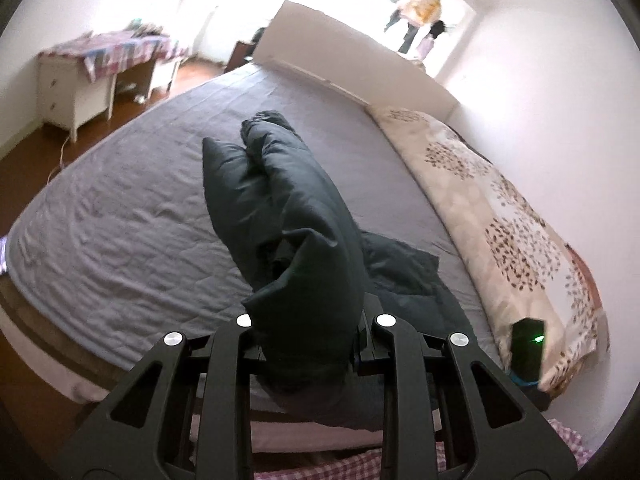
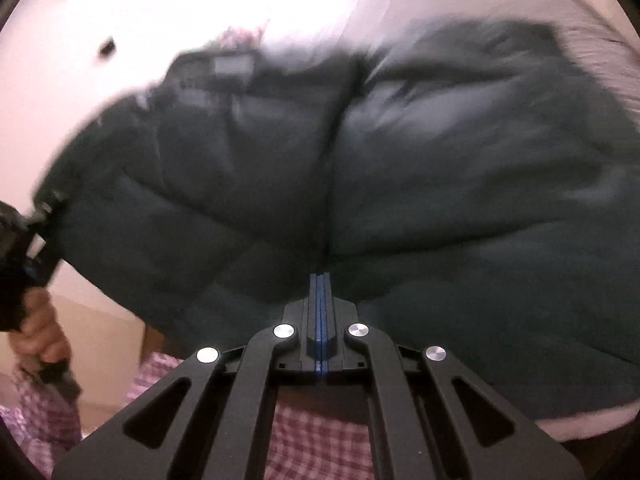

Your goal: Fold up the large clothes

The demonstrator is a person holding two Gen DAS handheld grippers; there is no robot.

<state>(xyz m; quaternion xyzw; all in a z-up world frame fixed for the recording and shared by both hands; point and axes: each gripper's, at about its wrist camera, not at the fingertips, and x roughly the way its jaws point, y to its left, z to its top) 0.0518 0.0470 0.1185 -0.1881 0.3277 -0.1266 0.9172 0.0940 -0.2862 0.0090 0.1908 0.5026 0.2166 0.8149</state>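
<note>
1. Dark padded jacket (image 1: 288, 216) fills both views; a thick bunch of it is clamped in the left gripper (image 1: 308, 336) and lifted above the bed, the rest trailing onto the grey sheet (image 1: 132, 200).
2. Right gripper (image 2: 319, 312) has its blue-lined fingers pressed together at the jacket's centre seam; whether cloth sits between them I cannot tell.
3. Beyond lie a leaf-patterned quilt (image 1: 480, 200) along the wall, a white headboard (image 1: 344, 60), and a white desk (image 1: 80, 92).
</note>
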